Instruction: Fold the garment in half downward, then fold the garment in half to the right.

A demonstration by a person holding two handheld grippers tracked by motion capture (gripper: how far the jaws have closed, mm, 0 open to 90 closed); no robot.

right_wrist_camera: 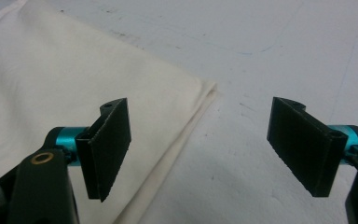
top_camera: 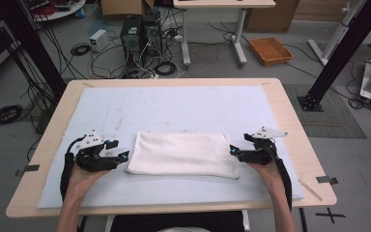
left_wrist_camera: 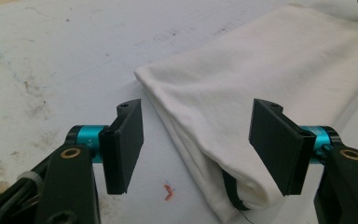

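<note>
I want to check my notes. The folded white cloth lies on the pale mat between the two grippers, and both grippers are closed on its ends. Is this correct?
Not quite: neither grips it. The left gripper and the right gripper stand open at the ends of the folded white cloth, as both gripper views show. The cloth does lie on the pale mat between them.

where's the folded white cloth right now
In the high view the folded white cloth lies mid-table on the pale blue mat, between the open left gripper and right gripper.
</note>
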